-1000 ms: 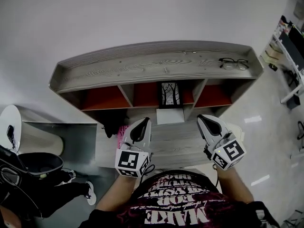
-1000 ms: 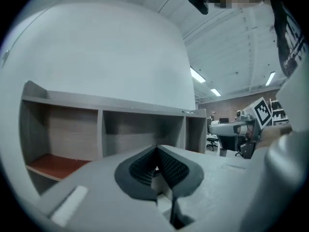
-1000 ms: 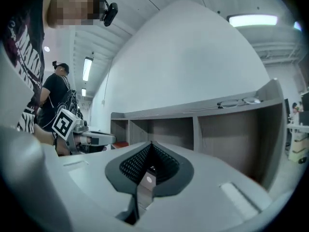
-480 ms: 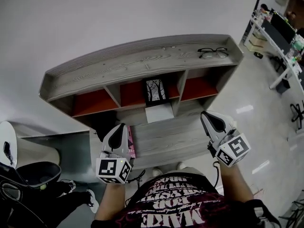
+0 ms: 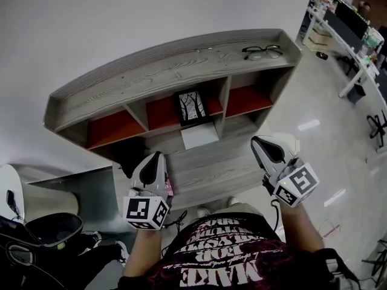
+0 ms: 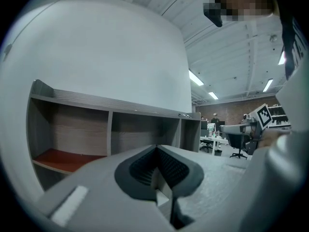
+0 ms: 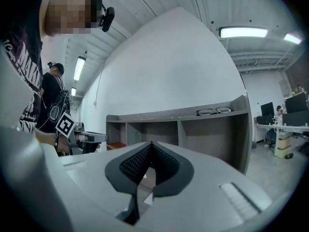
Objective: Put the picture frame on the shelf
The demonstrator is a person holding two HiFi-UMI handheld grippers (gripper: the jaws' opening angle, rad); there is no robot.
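Open-plan office: to the right of the jaws of my right gripper (image 7: pixel 150 146), white desks (image 7: pixel 285 128) carry dark monitors (image 7: pixel 295 102) under ceiling strip lights (image 7: pixel 243 32); right of my left gripper (image 6: pixel 157 148) jaws, a wheeled office chair (image 6: pixel 239 141) stands by another desk (image 6: pixel 211 139).

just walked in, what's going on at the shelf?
A person holds a claw in each hand. The picture frame stands upright in the middle compartment of the shelf, and neither claw touches it. The left claw and right claw are both shut and empty, held short of the shelf. Glasses lie on the shelf's top.
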